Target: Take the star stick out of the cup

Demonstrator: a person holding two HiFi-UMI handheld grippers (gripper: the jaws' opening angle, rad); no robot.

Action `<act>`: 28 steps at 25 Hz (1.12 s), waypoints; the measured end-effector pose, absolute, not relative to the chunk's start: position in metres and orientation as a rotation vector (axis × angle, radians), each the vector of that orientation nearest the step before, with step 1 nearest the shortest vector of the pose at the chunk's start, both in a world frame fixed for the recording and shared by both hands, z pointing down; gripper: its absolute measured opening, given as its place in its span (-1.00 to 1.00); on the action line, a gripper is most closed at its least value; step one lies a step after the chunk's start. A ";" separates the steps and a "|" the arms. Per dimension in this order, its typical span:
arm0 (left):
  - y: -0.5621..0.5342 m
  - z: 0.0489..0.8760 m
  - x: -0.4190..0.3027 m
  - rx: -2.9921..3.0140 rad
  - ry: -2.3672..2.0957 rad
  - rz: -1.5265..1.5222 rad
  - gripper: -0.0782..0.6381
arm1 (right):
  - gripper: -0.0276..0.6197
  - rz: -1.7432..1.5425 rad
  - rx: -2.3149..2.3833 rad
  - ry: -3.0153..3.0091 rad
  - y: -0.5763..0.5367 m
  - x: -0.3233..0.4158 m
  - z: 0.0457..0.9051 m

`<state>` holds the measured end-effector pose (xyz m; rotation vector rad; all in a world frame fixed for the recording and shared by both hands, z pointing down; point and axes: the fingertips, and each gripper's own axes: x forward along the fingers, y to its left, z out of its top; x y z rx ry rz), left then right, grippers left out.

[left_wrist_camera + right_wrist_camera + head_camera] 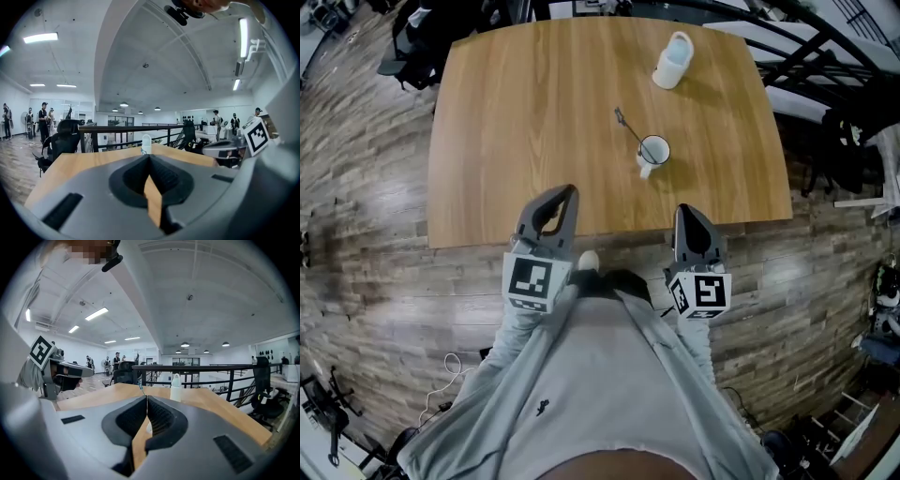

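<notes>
A white cup (654, 151) stands on the wooden table (516, 122), right of its middle. A thin star stick (628, 126) leans out of it toward the far left. My left gripper (566, 192) is at the table's near edge, shut and empty, well short of the cup. My right gripper (685, 210) is at the same edge, below the cup, with its jaws together and nothing in them. In the right gripper view the stick (139, 388) rises just past the shut gripper (146, 398), and a bit of the cup (149, 428) shows between the jaws.
A white bottle (672, 60) stands farther back on the table, right of centre; it also shows as the bottle (146, 144) and the bottle (175, 387). Dark chairs and a railing lie beyond the table. People stand far off in the hall.
</notes>
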<state>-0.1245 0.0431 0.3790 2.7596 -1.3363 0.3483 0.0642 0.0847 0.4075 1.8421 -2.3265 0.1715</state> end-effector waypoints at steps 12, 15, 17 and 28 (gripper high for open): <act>0.018 0.391 -0.101 2.751 -1.277 0.338 -0.73 | -0.86 0.214 1.834 -2.295 0.064 0.080 0.418; 0.000 0.387 -0.094 2.744 -1.313 0.327 -0.73 | -0.86 0.203 1.810 -2.318 0.044 0.088 0.417; -0.015 0.384 -0.088 2.737 -1.337 0.323 -0.73 | -0.86 0.192 1.795 -2.335 0.026 0.095 0.413; -0.095 0.369 -0.055 2.639 -1.544 0.298 -0.73 | -0.86 0.147 1.589 -2.496 -0.080 0.119 0.402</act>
